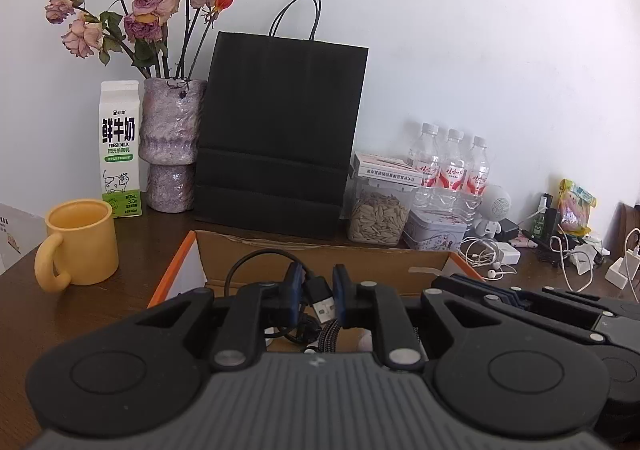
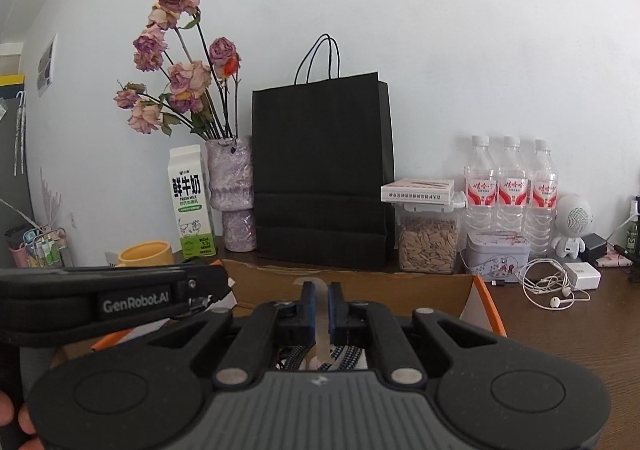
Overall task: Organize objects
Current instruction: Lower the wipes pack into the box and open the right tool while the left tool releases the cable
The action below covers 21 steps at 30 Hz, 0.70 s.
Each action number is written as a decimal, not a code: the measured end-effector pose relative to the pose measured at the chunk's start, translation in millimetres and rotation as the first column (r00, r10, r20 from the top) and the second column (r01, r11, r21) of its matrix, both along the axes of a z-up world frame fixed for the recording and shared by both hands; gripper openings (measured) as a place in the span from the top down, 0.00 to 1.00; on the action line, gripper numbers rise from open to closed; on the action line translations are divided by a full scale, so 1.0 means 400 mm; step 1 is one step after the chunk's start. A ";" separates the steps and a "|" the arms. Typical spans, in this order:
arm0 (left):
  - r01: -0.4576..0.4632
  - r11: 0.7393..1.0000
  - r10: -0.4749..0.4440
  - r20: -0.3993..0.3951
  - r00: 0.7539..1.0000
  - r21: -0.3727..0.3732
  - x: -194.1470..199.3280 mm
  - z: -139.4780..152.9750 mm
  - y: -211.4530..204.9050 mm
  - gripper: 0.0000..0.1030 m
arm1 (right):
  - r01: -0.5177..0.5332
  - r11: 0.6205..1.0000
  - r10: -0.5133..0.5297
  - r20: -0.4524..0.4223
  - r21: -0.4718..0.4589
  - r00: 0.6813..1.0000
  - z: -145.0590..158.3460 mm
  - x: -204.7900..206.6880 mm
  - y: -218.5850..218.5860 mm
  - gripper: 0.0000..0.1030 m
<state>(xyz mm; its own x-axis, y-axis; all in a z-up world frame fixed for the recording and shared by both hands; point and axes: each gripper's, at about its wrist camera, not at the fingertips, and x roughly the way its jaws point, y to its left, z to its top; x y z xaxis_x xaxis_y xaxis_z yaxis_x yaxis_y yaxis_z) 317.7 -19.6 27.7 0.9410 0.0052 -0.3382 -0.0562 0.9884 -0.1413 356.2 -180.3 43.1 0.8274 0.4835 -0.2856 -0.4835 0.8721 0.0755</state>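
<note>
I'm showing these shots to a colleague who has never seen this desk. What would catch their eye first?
Probably the tall black paper bag standing against the wall at centre, with the dried roses in a purple vase just to its left. Up close, the left gripper pinches a black USB cable over the open cardboard box.

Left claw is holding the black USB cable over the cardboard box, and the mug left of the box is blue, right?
Not quite: the mug is yellow, as the left wrist view shows. The left claw does hold the black USB cable over the cardboard box.
</note>
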 end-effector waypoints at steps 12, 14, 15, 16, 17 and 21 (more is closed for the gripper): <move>0.001 1.000 -0.001 -0.011 1.000 0.003 0.003 -0.005 -0.003 0.83 | 0.016 0.999 -0.016 -0.021 -0.028 1.000 -0.020 0.009 0.004 0.94; -0.006 1.000 0.006 -0.013 1.000 -0.003 0.003 -0.006 -0.002 0.78 | 0.021 0.999 -0.022 -0.028 -0.037 0.999 -0.023 0.012 0.005 0.91; -0.007 1.000 0.007 -0.014 1.000 -0.003 0.003 -0.006 -0.002 0.66 | 0.030 0.999 -0.031 -0.032 -0.043 0.999 -0.024 0.013 0.007 0.90; -0.012 1.000 0.012 -0.015 1.000 -0.004 0.003 -0.006 -0.002 0.42 | 0.040 0.998 -0.042 -0.036 -0.049 0.998 -0.026 0.015 0.007 0.89; -0.022 1.000 0.022 -0.011 1.000 -0.004 0.000 -0.005 -0.003 0.30 | 0.046 0.998 -0.048 -0.042 -0.052 0.998 -0.026 0.016 0.007 0.77; -0.065 0.998 0.065 0.028 0.998 0.004 -0.010 0.001 0.000 0.00 | 0.086 0.994 -0.088 -0.031 -0.061 0.996 -0.023 0.013 0.006 0.07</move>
<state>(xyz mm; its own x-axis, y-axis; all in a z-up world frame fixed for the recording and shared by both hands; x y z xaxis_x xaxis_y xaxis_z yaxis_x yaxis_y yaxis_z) 313.7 -19.6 28.2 0.9477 0.0682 -0.3117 -0.1163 0.9835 -0.1386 361.6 -178.0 34.1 0.8552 0.3912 -0.3400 -0.4034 0.9143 0.0372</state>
